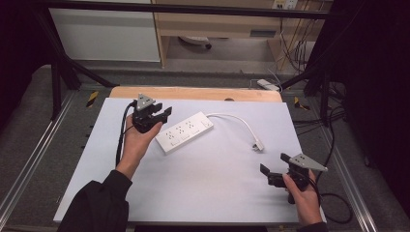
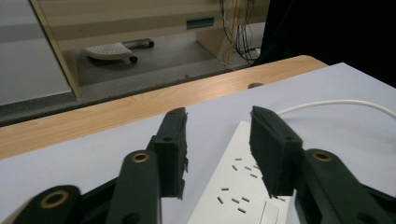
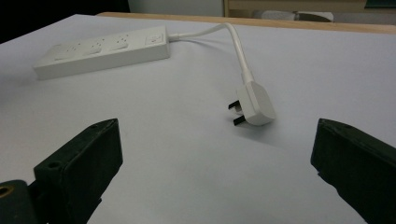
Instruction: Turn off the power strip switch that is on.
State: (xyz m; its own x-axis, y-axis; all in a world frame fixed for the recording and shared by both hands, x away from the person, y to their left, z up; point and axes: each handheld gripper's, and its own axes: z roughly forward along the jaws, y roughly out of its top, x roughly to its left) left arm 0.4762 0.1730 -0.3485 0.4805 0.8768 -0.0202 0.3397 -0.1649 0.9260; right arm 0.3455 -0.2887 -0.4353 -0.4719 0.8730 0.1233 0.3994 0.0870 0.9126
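1. Nearest the person, at the lower right of the white table (image 1: 193, 193), the right hand holds the right gripper (image 1: 273, 169). Its jaws are spread wide and hold nothing.
2. Just ahead of that gripper and slightly toward the table's middle lies the white plug (image 1: 257, 145), resting on the surface and well clear of the jaws. In the right gripper view the plug (image 3: 254, 105) sits between the lines of the two open jaws, its dark prongs pointing left in that view.
3. From the plug, a white cable (image 1: 237, 120) arcs away and leftward to the far end of the power strip (image 1: 185, 131).
4. The strip lies flat near the table's centre, its long axis running diagonally from near-left to far-right.
5. Farther off, at the table's left, the left hand holds the left gripper (image 1: 162, 113) close to the strip's near-left end. Its jaws are parted and empty.
6. The deciding relation: the plug is far nearer the right gripper, the strip body far nearer the left gripper.
7. The left gripper view shows the strip's sockets (image 2: 238, 186) lying just below and between its parted jaws, which the high view is too coarse to settle. The right gripper view shows the plug's prongs; the high view cannot resolve them.
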